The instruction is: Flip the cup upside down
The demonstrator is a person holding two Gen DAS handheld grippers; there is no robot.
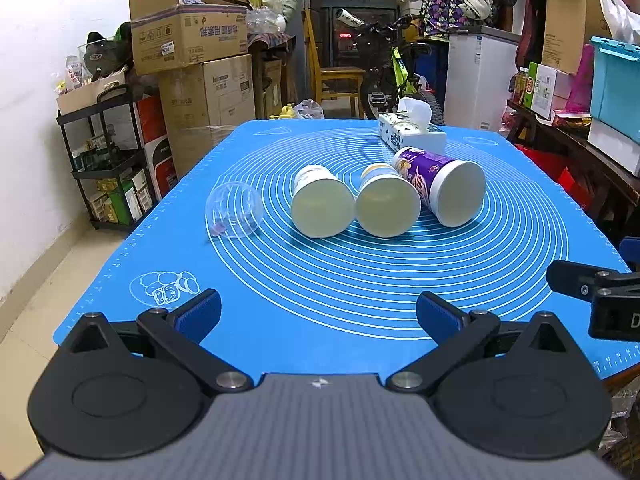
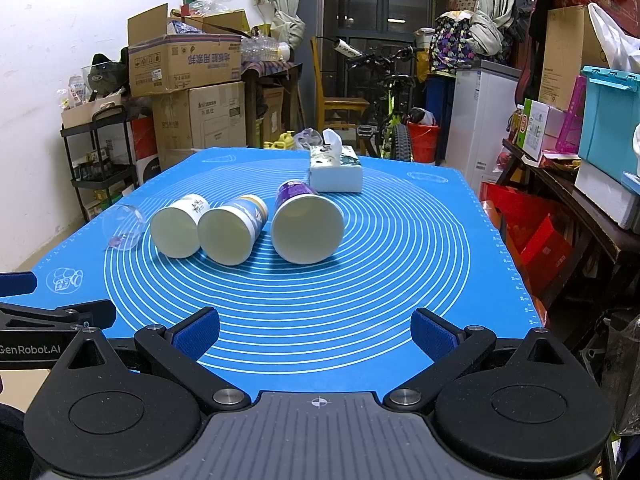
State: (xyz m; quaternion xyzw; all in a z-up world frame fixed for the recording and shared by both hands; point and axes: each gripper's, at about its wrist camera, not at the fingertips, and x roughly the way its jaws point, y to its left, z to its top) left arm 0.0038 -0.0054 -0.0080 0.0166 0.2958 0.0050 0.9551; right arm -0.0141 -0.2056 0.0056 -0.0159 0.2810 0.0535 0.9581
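Several cups lie on their sides on the blue mat [image 1: 320, 320], bases toward me: a clear plastic cup [image 1: 234, 210] at the left, two white paper cups [image 1: 322, 206] [image 1: 386, 204] in the middle, and a purple paper cup [image 1: 444, 186] at the right. In the right wrist view the same row shows: the clear cup [image 2: 124, 226], the white cups [image 2: 178, 232] [image 2: 232, 234] and the purple cup [image 2: 306, 226]. My left gripper [image 1: 318, 314] is open and empty above the mat's near edge. My right gripper [image 2: 316, 330] is open and empty too, beside the left one.
A tissue box [image 1: 412, 132] stands behind the cups, also in the right wrist view [image 2: 336, 168]. Cardboard boxes [image 1: 192, 40], a black shelf [image 1: 108, 160], a bicycle [image 1: 392, 68] and a cluttered side table [image 1: 580, 136] surround the table.
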